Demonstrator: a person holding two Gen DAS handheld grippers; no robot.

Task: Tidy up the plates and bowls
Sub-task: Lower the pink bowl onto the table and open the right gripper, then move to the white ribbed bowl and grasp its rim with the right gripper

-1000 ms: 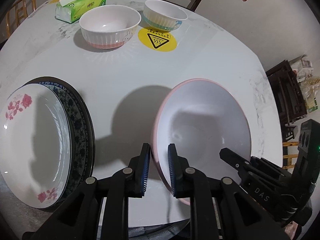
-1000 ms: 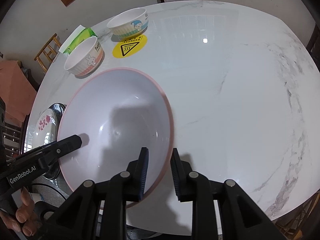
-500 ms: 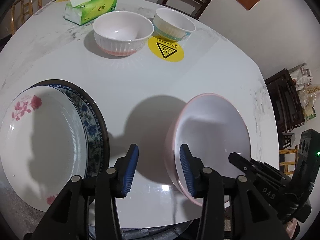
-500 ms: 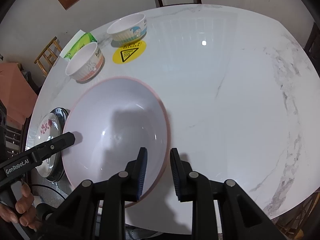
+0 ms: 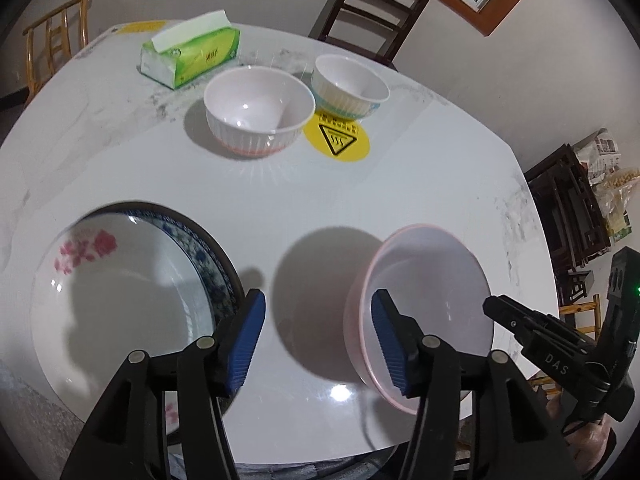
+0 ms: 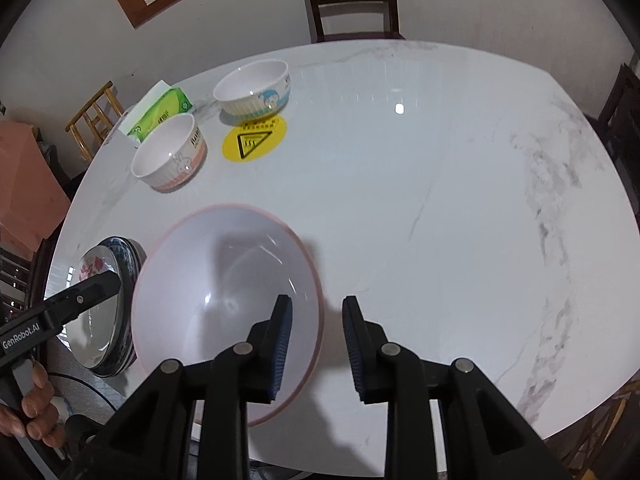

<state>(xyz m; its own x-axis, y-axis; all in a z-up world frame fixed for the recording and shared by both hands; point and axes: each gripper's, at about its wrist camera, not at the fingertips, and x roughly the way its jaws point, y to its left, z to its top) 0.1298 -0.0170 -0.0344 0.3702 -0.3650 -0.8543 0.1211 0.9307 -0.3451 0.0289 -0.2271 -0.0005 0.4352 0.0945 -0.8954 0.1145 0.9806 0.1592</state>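
A large pink-rimmed bowl (image 5: pixel 428 300) (image 6: pixel 224 288) rests on the white marble table near its front edge. My left gripper (image 5: pixel 318 338) is open, its right finger at the bowl's left rim. My right gripper (image 6: pixel 316 340) is open, straddling the bowl's right rim without gripping. A floral plate (image 5: pixel 116 296) lies stacked on a blue-patterned plate (image 5: pixel 208 272) at the left; the stack also shows in the right wrist view (image 6: pixel 104 304). A pink-based rabbit bowl (image 5: pixel 258 110) (image 6: pixel 170 158) and a blue-striped bowl (image 5: pixel 350 86) (image 6: pixel 256 90) stand at the back.
A green tissue pack (image 5: pixel 192 54) (image 6: pixel 160 114) lies at the back left. A yellow warning sticker (image 5: pixel 336 140) (image 6: pixel 254 138) is on the table (image 6: pixel 440 200). Wooden chairs (image 5: pixel 372 12) stand around the table.
Both grippers opened and let go of the large bowl, which now sits on the table. Both have drawn back a little from it.
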